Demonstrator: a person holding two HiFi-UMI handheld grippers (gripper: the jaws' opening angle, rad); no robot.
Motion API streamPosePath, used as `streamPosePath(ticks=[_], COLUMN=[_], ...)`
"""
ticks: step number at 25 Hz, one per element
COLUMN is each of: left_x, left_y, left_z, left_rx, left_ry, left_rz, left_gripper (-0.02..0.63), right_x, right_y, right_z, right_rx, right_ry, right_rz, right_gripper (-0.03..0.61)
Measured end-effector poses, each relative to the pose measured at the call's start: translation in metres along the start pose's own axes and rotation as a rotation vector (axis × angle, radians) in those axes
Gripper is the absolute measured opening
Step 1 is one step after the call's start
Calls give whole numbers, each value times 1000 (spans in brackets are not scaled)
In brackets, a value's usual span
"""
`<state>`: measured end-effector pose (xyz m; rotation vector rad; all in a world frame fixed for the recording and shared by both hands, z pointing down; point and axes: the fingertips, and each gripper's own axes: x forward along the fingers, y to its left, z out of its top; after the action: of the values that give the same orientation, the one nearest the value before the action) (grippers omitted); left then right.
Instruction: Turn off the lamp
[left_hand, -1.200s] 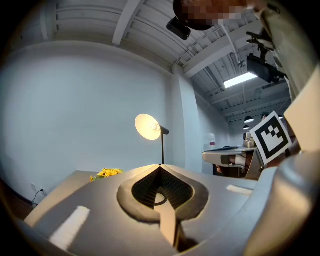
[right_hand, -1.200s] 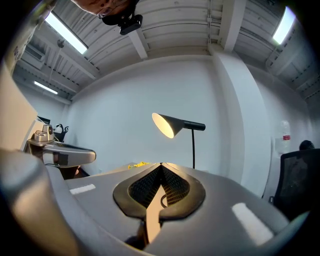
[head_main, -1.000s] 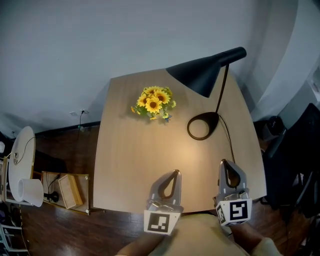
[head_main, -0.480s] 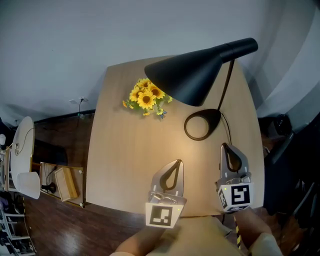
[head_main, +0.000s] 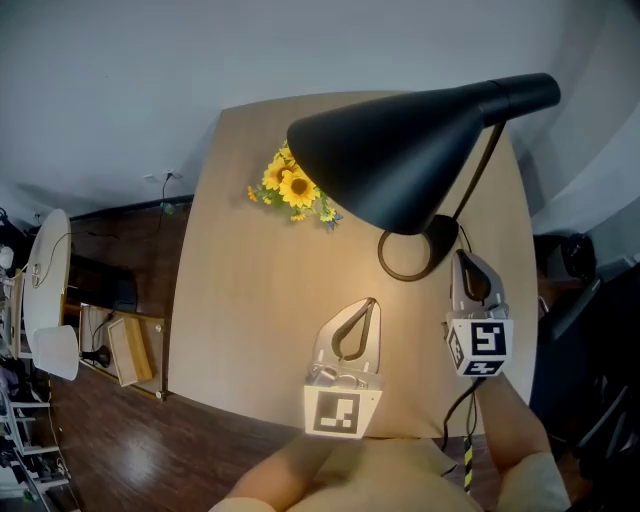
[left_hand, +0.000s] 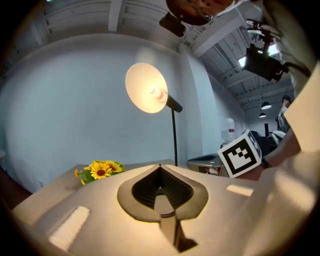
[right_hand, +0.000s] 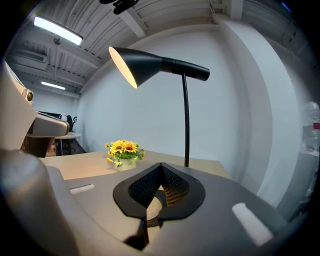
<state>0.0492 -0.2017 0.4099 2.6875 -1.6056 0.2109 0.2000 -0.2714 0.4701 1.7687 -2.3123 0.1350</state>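
Observation:
A black desk lamp stands on the wooden table (head_main: 250, 290), and it is lit. Its cone shade (head_main: 400, 150) hangs over the ring base (head_main: 412, 262); the glowing bulb (left_hand: 154, 93) shows in the left gripper view. In the right gripper view the shade (right_hand: 137, 62) sits atop a thin stem (right_hand: 186, 120). My right gripper (head_main: 462, 256) is shut and empty, its tip just right of the ring base. My left gripper (head_main: 370, 302) is shut and empty over the table's middle front. Both shut tips show close up (left_hand: 160, 166) (right_hand: 161, 164).
A small bunch of sunflowers (head_main: 296, 186) stands at the table's back left. A black cable (head_main: 456, 412) hangs off the front right edge. On the floor at left are a white round side table (head_main: 44, 290) and a wooden box (head_main: 128, 350).
Both grippers have moved forward over the table; the right one has come up beside the lamp's ring base. The lamp shade fills more of the head view.

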Motion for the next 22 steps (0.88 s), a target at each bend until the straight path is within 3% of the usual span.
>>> streamPosePath(ticks=[22], left_x=[43], left_y=[12], left_z=[-52], left_rx=[-89], left_ry=[112], left_rz=[39], left_gripper=[-11], right_x=[101], right_y=[-28], right_z=[-86], right_rx=[-35], right_ry=[200], right_rz=[-1], right_gripper=[-2])
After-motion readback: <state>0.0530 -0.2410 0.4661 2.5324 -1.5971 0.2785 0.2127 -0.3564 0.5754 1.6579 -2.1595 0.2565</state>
